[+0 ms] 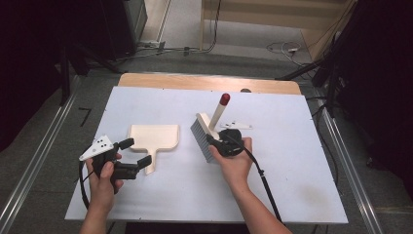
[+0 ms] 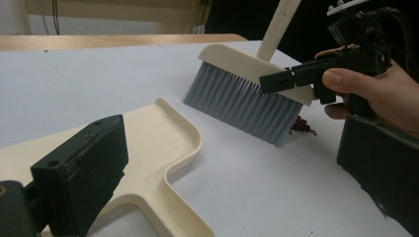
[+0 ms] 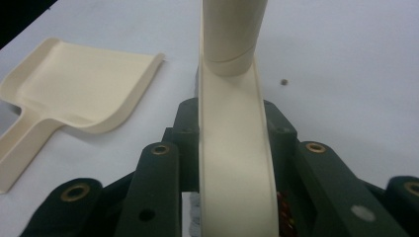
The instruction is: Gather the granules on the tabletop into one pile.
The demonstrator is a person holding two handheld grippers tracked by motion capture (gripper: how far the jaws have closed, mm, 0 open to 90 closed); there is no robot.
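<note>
A white table [image 1: 292,185] carries everything. On it lies a cream dustpan [image 1: 153,136], flat, handle towards the person. Just right of it stands the brush [image 1: 204,134], grey bristles touching the board, its red-tipped handle tilted away. The right gripper [image 1: 214,141] is clamped on the brush head. The left gripper [image 1: 134,153] is agape, holding nothing, its jaws either side of the dustpan's handle. A small reddish scrap [image 2: 301,126] lies beside the bristles. No writing is legible.

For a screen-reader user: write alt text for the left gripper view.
A hand-held right gripper clamps the cream head of a grey-bristled brush standing on a white table, small dark red debris beside its bristles. A cream dustpan lies in front, between the left gripper's open black jaws.
</note>
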